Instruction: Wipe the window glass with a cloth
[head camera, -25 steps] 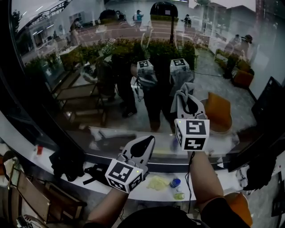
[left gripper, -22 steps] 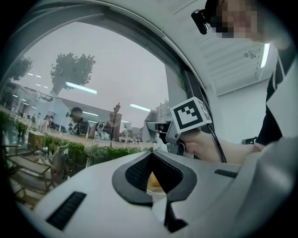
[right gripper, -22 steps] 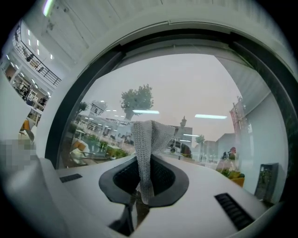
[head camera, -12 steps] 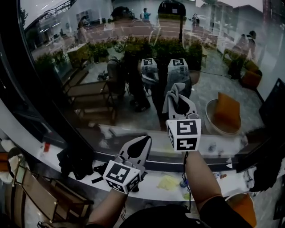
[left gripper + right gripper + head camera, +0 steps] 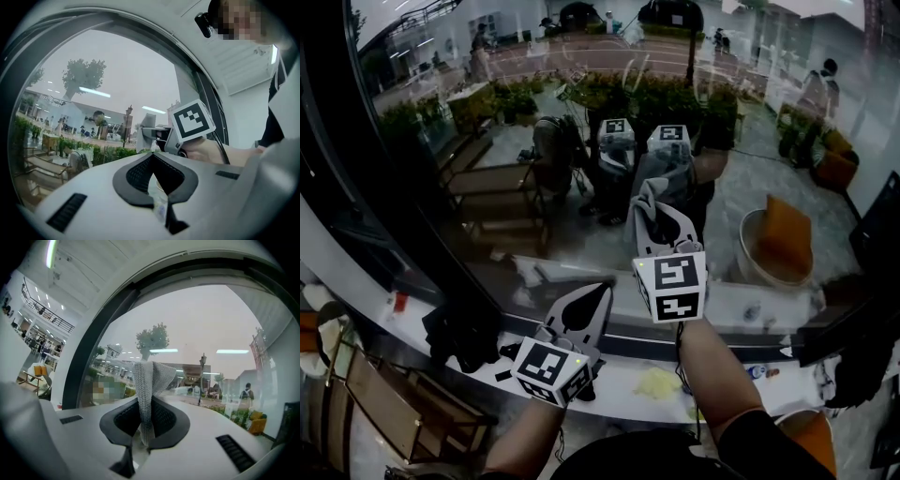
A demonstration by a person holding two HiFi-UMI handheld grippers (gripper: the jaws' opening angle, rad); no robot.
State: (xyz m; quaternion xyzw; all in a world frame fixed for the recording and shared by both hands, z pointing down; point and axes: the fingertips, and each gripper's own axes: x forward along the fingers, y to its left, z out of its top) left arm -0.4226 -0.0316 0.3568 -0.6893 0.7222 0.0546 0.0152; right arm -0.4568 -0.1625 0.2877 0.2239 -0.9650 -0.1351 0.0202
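Starting low at 7 o'clock: left tongs [image 5: 602,291] over the white sill [image 5: 614,398], tips pressed together, nothing pinched, just idling.

Moving right toward 12 o'clock: right tongs [image 5: 660,214] clamped on a grey knit cloth [image 5: 651,192], free end poking up at the window glass [image 5: 487,141]. Can't say for sure whether it's actually touching the pane.

For a decent wipe, probably best to lay the cloth flat against the glass, keep the hard tips off the pane, and sweep in overlapping passes from 9 o'clock to 3 o'clock. Also worth holding the pinch firm to avoid dropping the cloth.

No brand or readable writing anywhere. Only black-and-white square markers on the cubes [image 5: 670,286], plus a small pale label-like bit [image 5: 159,208] deep in the left tongs, too blurred to read.
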